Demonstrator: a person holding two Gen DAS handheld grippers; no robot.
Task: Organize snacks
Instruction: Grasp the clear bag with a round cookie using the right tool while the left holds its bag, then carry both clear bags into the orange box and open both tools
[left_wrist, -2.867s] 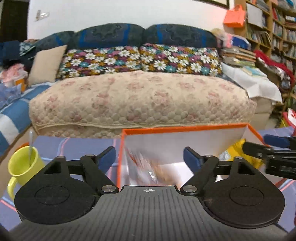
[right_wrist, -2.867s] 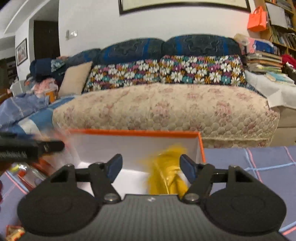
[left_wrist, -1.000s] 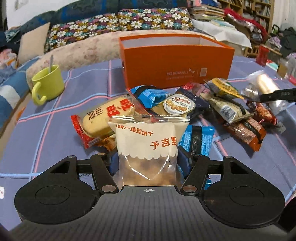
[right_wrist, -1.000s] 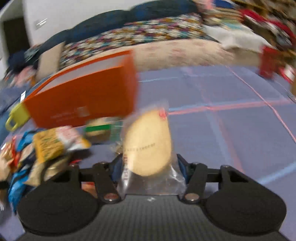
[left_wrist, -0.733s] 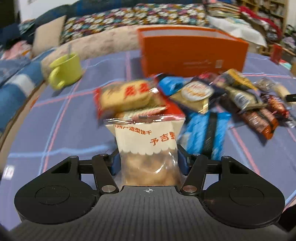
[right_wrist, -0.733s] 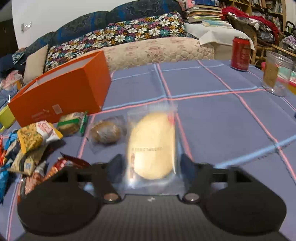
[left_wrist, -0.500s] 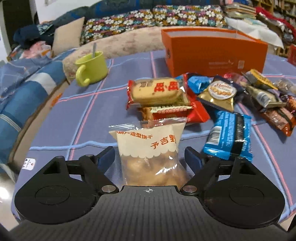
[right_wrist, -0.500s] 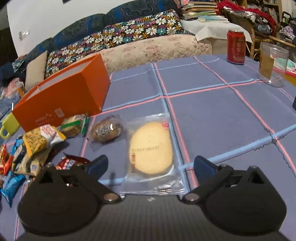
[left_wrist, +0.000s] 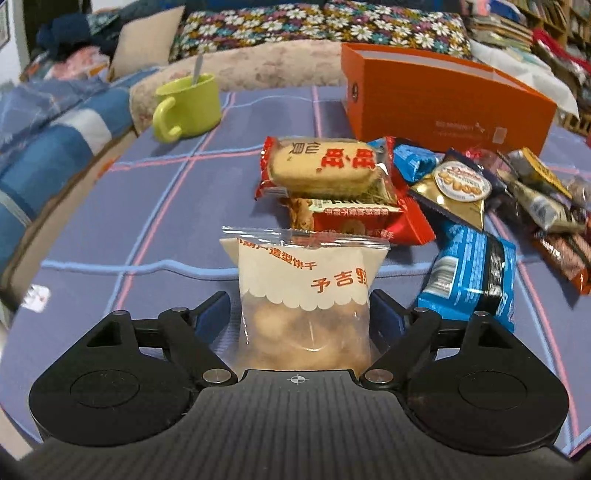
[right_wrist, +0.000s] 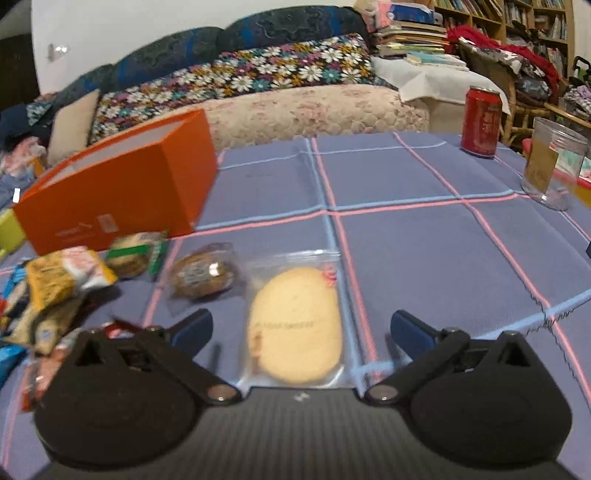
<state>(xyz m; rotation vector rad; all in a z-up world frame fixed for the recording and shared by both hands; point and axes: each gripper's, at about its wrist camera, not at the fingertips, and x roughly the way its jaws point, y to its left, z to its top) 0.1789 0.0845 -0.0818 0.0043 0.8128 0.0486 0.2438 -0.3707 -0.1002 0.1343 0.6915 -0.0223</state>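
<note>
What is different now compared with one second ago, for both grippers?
Both packets were let go. The right hand-held gripper opened wide; its bun packet lies on the cloth. The left hand-held gripper opened beside the biscuit bag. The orange box stayed.

The lower end of the biscuit bag (left_wrist: 303, 295) is hidden behind the left gripper's (left_wrist: 300, 314) body. The snack pile (right_wrist: 55, 291) blurs and runs off the right wrist view's left edge. The cookie packet's (right_wrist: 295, 325) print is too smeared to read.
</note>
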